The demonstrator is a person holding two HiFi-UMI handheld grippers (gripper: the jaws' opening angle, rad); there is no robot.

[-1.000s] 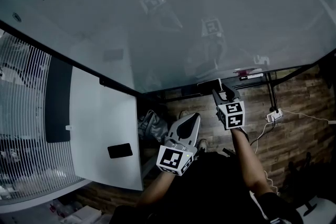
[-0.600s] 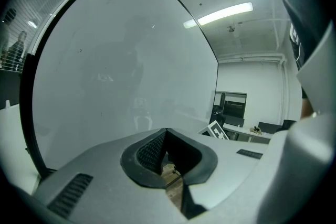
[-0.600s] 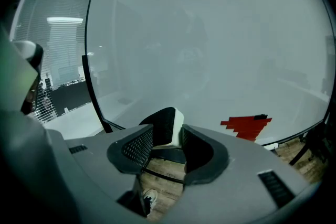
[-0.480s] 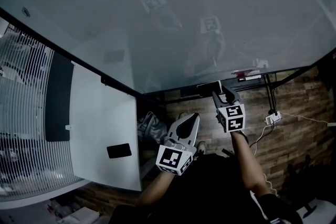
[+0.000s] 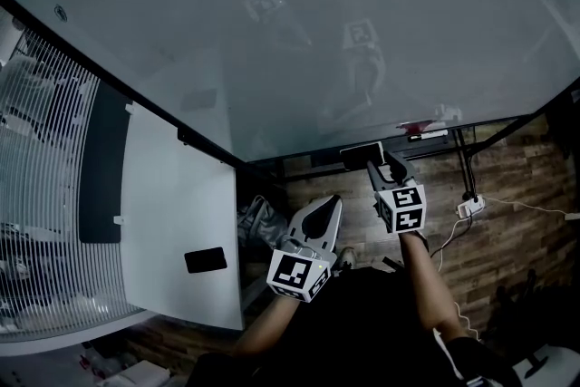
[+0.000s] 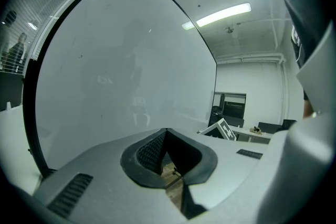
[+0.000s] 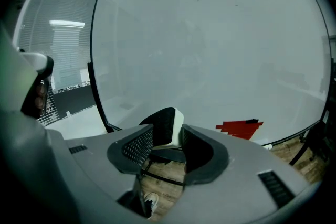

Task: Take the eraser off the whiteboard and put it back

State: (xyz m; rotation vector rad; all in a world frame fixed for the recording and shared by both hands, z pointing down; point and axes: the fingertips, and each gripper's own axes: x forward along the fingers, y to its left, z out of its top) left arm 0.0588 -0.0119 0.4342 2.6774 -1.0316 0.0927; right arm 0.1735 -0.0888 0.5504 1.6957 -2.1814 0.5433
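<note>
While the left gripper (image 5: pixel 331 203) stayed low and idle, its jaws closed together on nothing, the right gripper (image 5: pixel 380 165) crept slightly upward at the lower edge of the whiteboard (image 5: pixel 299 41). Its grip was unchanged over the interval: both jaws were clamped on the eraser (image 7: pixel 168 124). The eraser sat at the board's bottom rim, left of the red marks (image 7: pixel 240 127); contact with the surface could not be resolved. Judgement: the eraser was already in hand, so the removal half looked done. The small lift read as the start of returning it to the board.
</note>
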